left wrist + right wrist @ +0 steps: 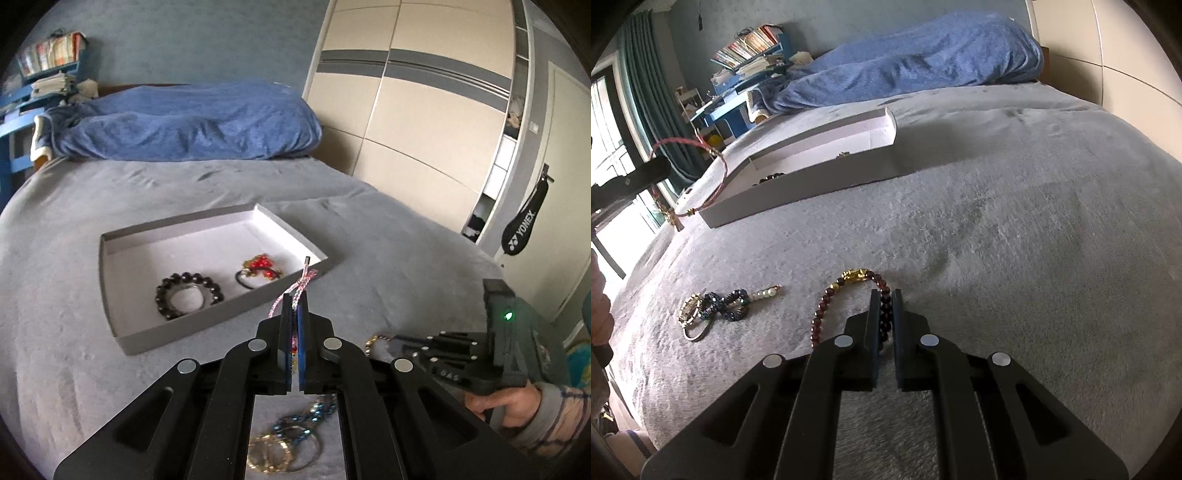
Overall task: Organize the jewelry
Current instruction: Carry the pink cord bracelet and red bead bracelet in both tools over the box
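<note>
Beside tray (pixel 122 295), left fingers (pixel 286 306) clamping cord bracelet (pixel 308 276), right fingers (pixel 875 306) pinching garnet bracelet (pixel 827 299)

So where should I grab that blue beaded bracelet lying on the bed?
Take the blue beaded bracelet at its pearl end, coming from above. That end sticks out clear on the bed, while the other end tangles with the gold rings.

My right gripper (pixel 885 295) pinches the garnet bracelet (pixel 827 299) at lower centre; the box (pixel 827 181) sits upper left, on the blanket (pixel 1015 240).
</note>
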Demonstrator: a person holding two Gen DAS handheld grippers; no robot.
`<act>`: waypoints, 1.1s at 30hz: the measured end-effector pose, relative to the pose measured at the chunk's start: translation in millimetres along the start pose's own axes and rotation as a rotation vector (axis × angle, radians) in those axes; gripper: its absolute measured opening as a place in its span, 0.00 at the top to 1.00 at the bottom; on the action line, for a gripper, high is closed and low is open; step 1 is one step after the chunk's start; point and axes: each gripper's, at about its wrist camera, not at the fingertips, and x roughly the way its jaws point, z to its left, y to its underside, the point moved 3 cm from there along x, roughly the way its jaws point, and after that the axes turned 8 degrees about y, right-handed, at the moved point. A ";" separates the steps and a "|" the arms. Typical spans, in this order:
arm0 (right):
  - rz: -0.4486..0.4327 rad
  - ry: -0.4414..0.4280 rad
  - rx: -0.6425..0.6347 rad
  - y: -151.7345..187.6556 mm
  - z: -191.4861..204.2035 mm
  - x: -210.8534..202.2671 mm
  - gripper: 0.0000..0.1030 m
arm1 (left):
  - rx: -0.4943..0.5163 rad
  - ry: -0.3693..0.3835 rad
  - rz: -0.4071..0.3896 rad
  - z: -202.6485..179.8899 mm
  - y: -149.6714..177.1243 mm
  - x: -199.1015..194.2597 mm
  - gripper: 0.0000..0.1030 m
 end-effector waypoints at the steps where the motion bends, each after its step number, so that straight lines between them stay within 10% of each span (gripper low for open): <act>1: -0.003 -0.004 -0.003 -0.1 0.5 -1.6 0.94 | 0.000 -0.005 0.001 1.9 0.9 -0.1 0.97; 33: -0.149 -0.093 -0.214 -154.6 84.5 14.4 0.95 | -0.048 -0.150 -0.024 96.0 -44.5 27.5 0.97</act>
